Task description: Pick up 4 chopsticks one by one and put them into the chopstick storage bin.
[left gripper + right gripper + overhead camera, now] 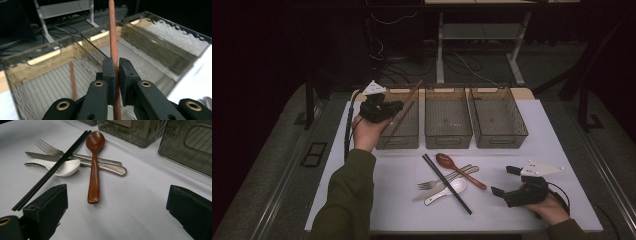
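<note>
The right tongs stand wide open, nothing between their jaws, low over the white desk. Ahead lies a brown wooden spoon, its handle crossing the steel fork and knife. Black chopsticks slant across a white spoon. Smoky bins stand behind.

We count three bins, two brown chopsticks, two black chopsticks, one wooden spoon, one white spoon, one fork, one knife.
</note>
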### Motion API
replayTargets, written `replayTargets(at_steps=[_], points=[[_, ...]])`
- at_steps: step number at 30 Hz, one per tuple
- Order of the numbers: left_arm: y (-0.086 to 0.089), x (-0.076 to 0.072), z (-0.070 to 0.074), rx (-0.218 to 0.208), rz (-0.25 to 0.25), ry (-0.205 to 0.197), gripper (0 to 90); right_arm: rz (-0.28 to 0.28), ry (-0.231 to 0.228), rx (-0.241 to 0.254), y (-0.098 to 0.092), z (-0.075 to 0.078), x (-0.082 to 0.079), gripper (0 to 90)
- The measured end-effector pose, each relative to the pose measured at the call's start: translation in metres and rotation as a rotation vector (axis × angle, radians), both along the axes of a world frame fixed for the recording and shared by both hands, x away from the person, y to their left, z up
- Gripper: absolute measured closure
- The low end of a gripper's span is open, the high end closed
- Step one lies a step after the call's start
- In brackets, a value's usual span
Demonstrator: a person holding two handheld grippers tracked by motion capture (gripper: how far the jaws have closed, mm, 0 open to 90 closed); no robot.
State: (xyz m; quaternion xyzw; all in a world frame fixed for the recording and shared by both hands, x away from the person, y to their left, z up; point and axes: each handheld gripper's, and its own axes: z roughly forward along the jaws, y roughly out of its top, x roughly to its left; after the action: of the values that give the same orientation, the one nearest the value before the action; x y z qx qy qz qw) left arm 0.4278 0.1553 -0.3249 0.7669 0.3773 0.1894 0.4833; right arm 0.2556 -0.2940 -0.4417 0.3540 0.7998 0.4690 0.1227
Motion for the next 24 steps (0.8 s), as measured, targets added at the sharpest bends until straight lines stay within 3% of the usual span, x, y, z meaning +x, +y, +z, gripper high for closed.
replayTargets(at_steps=[4, 16, 24], points=[[0.006, 0.014, -0.002, -0.029, 0.026, -0.008, 82.6, -0.001, -0.001, 0.001, 0.0, 0.0, 0.0, 3.2], [0.01, 0.049, -0.022, -0.049, 0.097, 0.021, 82.6, -0.005, 0.0, 0.007, -0.003, 0.0, 0.0, 3.2], [0.008, 0.057, -0.038, -0.012, 0.115, 0.057, 82.5, -0.008, -0.001, 0.011, -0.004, 0.001, 0.0, 3.2]])
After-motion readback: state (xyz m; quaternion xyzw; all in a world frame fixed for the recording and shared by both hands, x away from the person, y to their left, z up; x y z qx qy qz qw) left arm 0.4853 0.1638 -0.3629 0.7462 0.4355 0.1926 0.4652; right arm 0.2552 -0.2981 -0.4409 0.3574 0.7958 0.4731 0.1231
